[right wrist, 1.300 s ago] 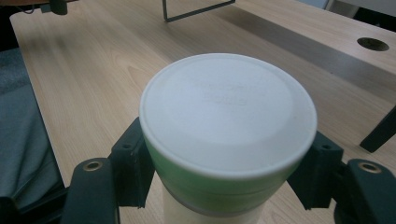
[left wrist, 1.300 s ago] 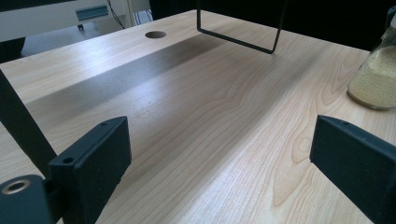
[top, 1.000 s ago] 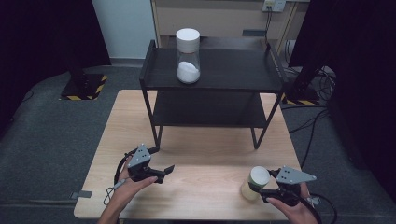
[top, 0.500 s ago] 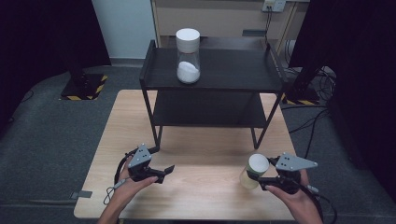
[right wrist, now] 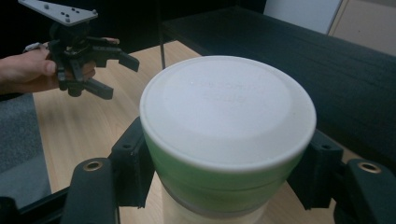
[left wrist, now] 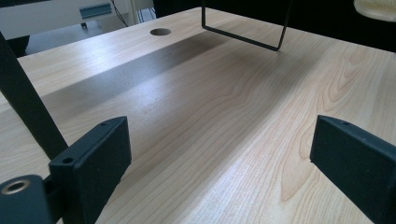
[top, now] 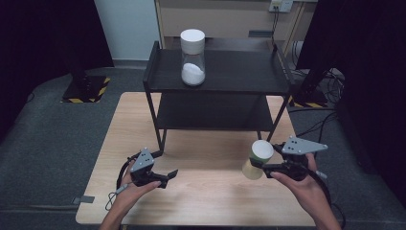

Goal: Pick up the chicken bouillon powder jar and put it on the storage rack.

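While right gripper (top: 262, 166) jaws clamp jar (top: 257, 159), hiding its base, left gripper (top: 168, 175) jaws apart.

Probably a lab: hazard-taped stand base (top: 85, 90), loose cables (top: 330, 91), black curtains (top: 43, 38)

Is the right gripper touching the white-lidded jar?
Touching. In the right gripper view, the right gripper has both jaws pressed against the jar just under its white lid; the high view shows it held off the table.

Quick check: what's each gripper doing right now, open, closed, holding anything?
Left gripper: open, nothing between its jaws, low over the table.
Right gripper: closed on the white-lidded jar, held above the table.
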A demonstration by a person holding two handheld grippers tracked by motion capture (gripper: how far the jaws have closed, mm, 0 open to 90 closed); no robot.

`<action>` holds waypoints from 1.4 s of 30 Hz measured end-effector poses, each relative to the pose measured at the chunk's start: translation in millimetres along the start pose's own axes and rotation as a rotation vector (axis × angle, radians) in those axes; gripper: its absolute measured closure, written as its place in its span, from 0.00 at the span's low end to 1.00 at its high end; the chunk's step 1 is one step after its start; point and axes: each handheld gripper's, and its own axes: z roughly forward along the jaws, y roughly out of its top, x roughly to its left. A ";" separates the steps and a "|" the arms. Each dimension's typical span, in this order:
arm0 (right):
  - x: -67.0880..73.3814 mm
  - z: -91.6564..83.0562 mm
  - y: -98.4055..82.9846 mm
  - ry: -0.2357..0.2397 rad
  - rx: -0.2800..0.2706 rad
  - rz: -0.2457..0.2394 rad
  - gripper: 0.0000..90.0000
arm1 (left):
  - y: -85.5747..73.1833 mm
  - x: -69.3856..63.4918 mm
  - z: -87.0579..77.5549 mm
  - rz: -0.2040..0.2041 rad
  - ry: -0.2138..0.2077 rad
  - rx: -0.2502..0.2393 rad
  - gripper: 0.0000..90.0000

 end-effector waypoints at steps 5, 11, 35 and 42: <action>-3.2 -1.5 19.8 -0.002 0.008 -0.016 0.38 | -0.8 0.3 0.8 -0.004 -0.001 0.002 0.04; -5.9 -2.6 40.4 -0.007 0.012 -0.027 0.38 | -0.4 0.2 1.2 -0.003 0.000 0.006 0.05; -23.3 -5.0 93.2 0.065 -0.020 -0.034 0.38 | -3.7 3.5 -3.0 -0.017 0.008 0.001 0.04; -25.7 -13.7 122.9 0.060 -0.025 -0.053 0.38 | -5.1 4.2 -4.6 -0.022 0.010 0.002 0.04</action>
